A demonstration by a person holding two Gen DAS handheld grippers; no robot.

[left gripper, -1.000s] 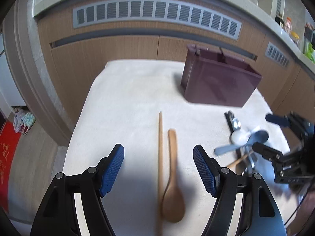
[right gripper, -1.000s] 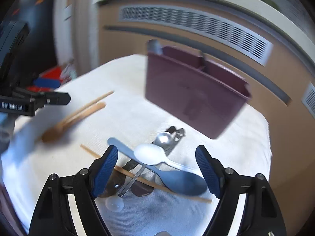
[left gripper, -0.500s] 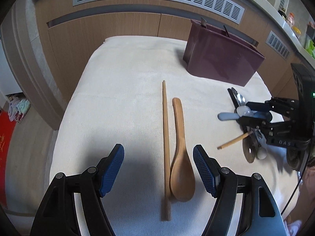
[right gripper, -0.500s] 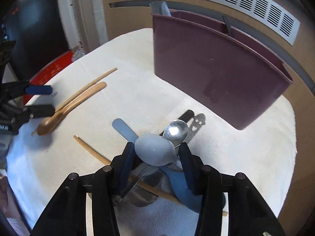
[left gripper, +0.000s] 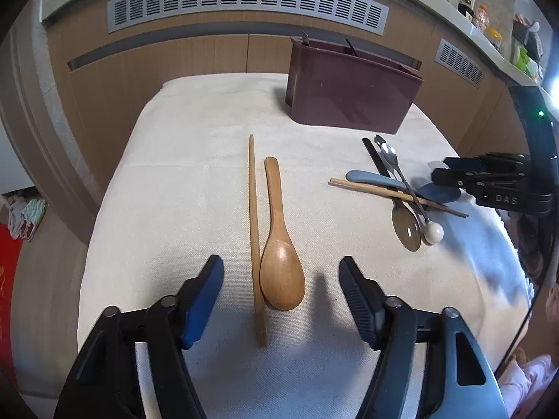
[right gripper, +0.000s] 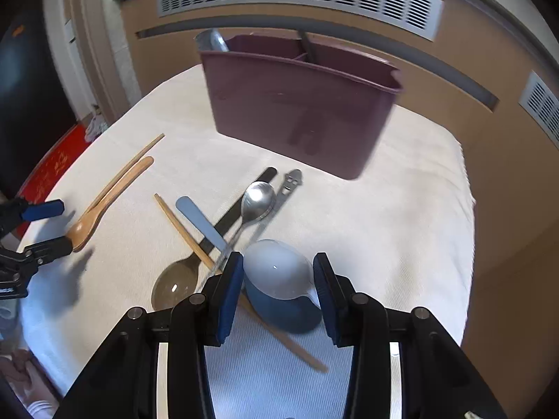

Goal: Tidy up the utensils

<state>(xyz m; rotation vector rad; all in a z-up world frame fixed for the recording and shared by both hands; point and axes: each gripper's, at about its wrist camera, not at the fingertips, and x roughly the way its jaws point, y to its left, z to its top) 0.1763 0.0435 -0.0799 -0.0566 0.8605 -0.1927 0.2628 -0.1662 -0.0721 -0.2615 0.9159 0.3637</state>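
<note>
My right gripper [right gripper: 277, 274] is shut on the bowl of a white spoon [right gripper: 277, 269], held just above a blue-grey spoon [right gripper: 283, 309] in a pile of utensils. The pile holds a metal spoon [right gripper: 256, 199], a brown translucent spoon [right gripper: 174, 286] and a wooden chopstick [right gripper: 188, 235]. My left gripper [left gripper: 281, 284] is open and empty over a wooden spoon [left gripper: 279, 262] and a second wooden chopstick [left gripper: 254, 209] lying side by side. A maroon utensil caddy [right gripper: 300, 104] stands at the back; it also shows in the left wrist view [left gripper: 349, 94].
A cream cloth covers the table [left gripper: 181, 160]. Wooden cabinet fronts with vent grilles [left gripper: 244, 7] stand behind it. The table edge drops off on the left [left gripper: 91, 230] and the right [right gripper: 468, 209]. The right gripper [left gripper: 489, 181] shows at the right of the left wrist view.
My right gripper closed on the white spoon's bowl and lifted it slightly out of the pile. My left gripper pulled back a little, still open over the wooden spoon.
</note>
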